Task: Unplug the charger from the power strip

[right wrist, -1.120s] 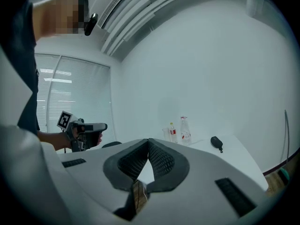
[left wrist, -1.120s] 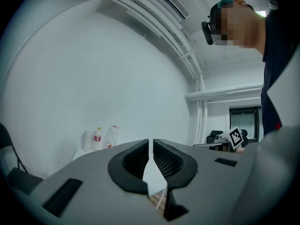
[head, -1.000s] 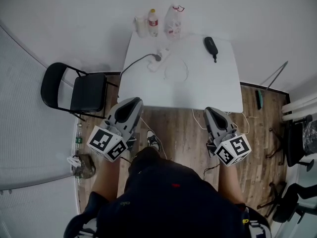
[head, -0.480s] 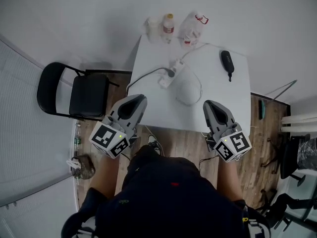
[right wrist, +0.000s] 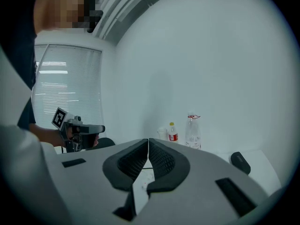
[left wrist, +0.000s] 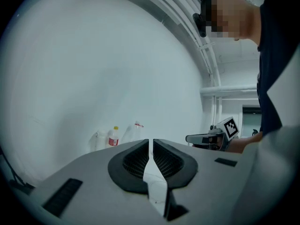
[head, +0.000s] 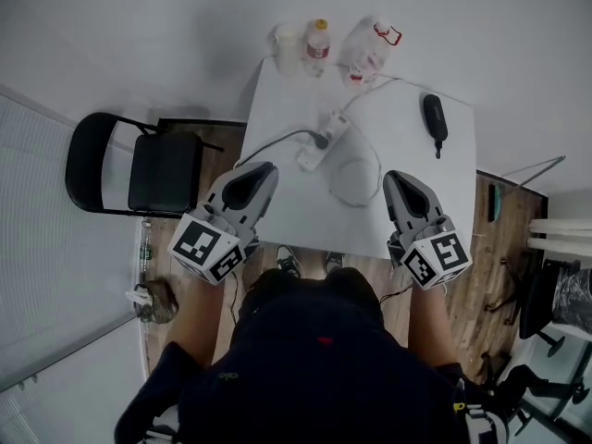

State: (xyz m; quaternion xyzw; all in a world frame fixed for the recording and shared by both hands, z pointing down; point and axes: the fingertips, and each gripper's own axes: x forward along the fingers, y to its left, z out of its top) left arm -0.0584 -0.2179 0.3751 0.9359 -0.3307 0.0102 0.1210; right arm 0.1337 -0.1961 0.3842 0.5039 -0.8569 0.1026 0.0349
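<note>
A white power strip (head: 324, 137) lies in the middle of the white table (head: 444, 202). A black plug (head: 321, 141) sits in it, and its black cable runs left off the table edge. A thin white cable (head: 356, 172) loops just in front of the strip. My left gripper (head: 262, 169) hovers over the table's near left edge, shut and empty, short of the strip. My right gripper (head: 400, 179) is over the near right part, also shut with nothing in it. In the left gripper view the jaw tips (left wrist: 151, 140) meet; the right gripper view shows the same (right wrist: 148, 139).
At the table's far edge stand a cup (head: 288, 46), a small bottle (head: 317, 37) and a large clear bottle (head: 365, 49). A black oblong device (head: 434, 118) lies at the far right. A black folding chair (head: 139, 169) stands left of the table.
The person has stepped up to the table. Both grippers have come forward from over the floor to over the table's near edge, still shut.
</note>
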